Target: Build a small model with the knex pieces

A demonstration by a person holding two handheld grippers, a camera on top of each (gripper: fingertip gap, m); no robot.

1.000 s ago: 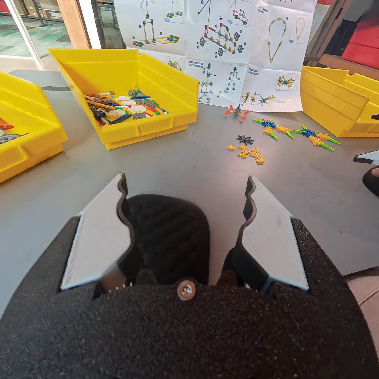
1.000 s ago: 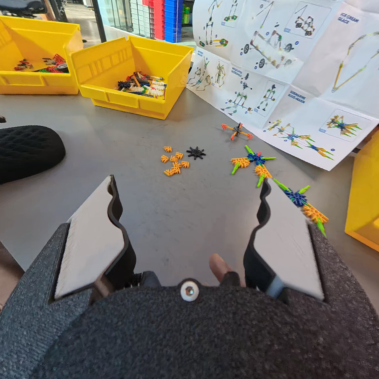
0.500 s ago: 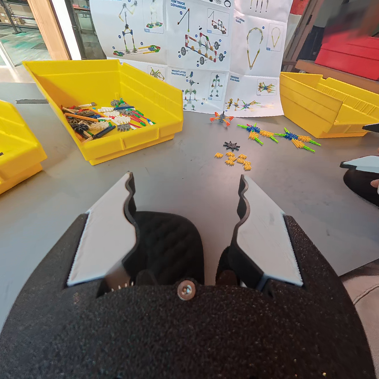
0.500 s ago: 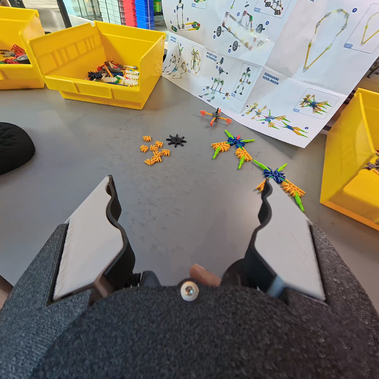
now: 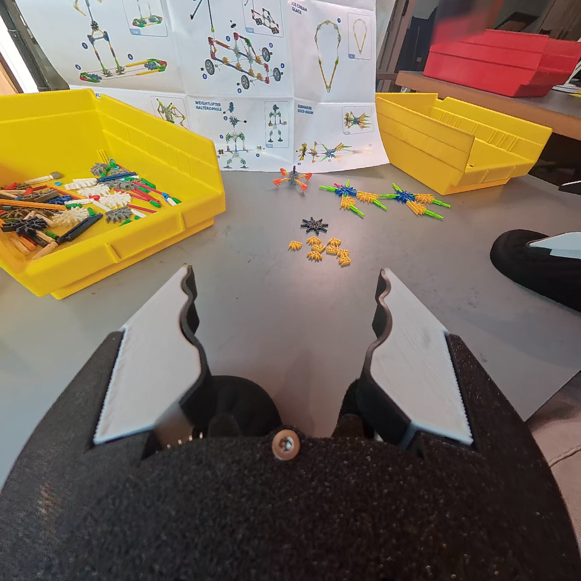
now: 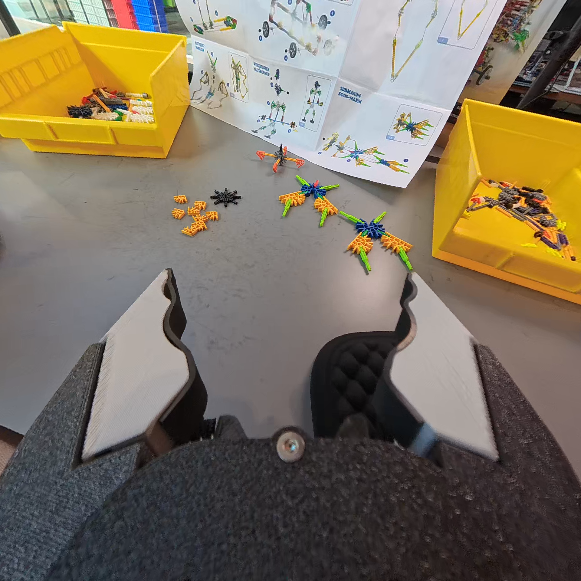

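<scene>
While both spread wide and empty, the left tongs (image 5: pixel 284 272) and right tongs (image 6: pixel 290 273) hover over the grey surface (image 5: pixel 267 314), nearest perhaps 7 small orange plastic connector pieces (image 6: pixel 195 213).

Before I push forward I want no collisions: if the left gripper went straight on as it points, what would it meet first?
Probably the small orange connector pieces, then the black snowflake connector. The left gripper is open and empty, with bare table between; depth is uncertain.

Bright, even indoor light, soft glare on the grey table (image 5: pixel 283 314) at centre, faint shadows under the yellow bins (image 6: pixel 94 132), strong wide-angle bending toward the edges, red bins (image 5: pixel 503 72) at 2 o'clock smeared, near gripper bodies soft
</scene>
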